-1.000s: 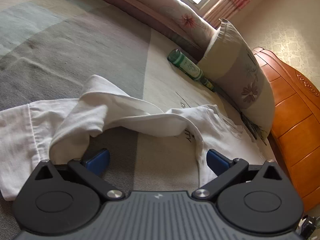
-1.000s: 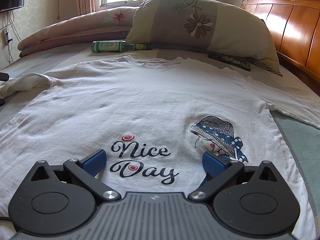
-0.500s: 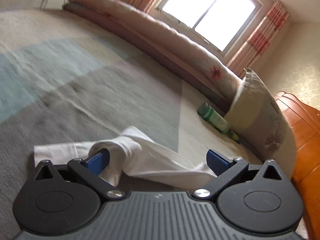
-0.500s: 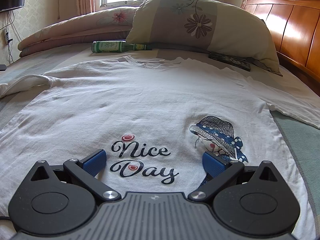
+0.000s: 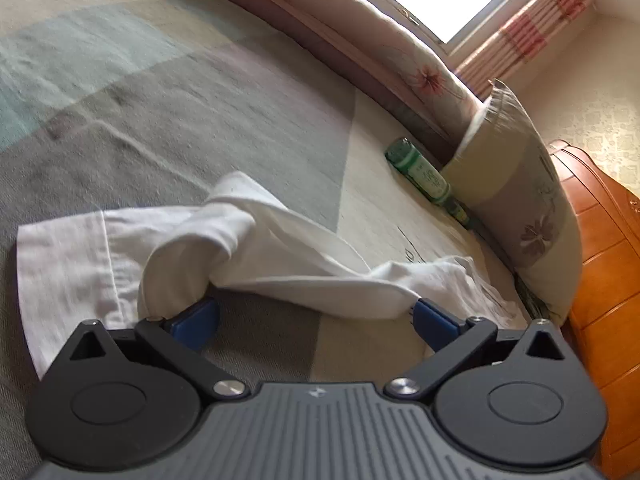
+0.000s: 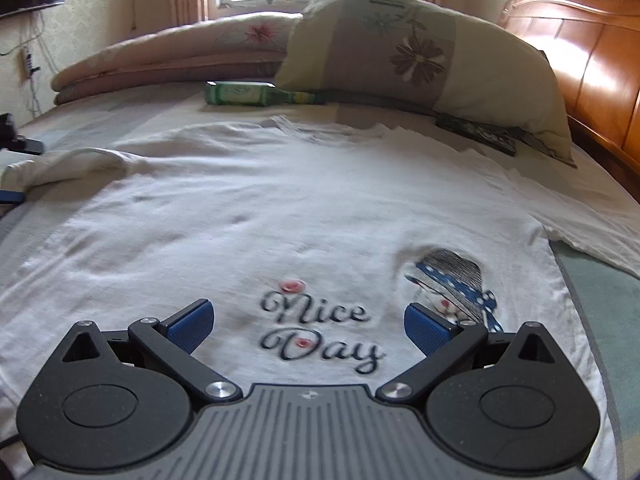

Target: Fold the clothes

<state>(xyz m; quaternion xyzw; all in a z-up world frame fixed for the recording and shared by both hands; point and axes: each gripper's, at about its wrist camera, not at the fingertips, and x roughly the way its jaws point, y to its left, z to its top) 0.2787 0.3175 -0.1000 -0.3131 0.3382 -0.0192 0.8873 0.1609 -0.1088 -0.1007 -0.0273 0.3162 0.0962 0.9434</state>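
White T-shirt [image 6: 304, 200]: spread print-up on bed [image 5: 160, 92]. Left hand-held gripper [image 5: 316, 320], fingers apart, has dropped back toward the bunched sleeve [image 5: 192, 240]; right hand-held gripper [image 6: 308, 324] apart, unmoved. Folding unstarted.

The bottle's [image 6: 256, 94] label print is too small to read. The T-shirt's [image 6: 280, 208] hem hides behind the right gripper [image 6: 308, 326], its sleeve cut off at 3 o'clock.
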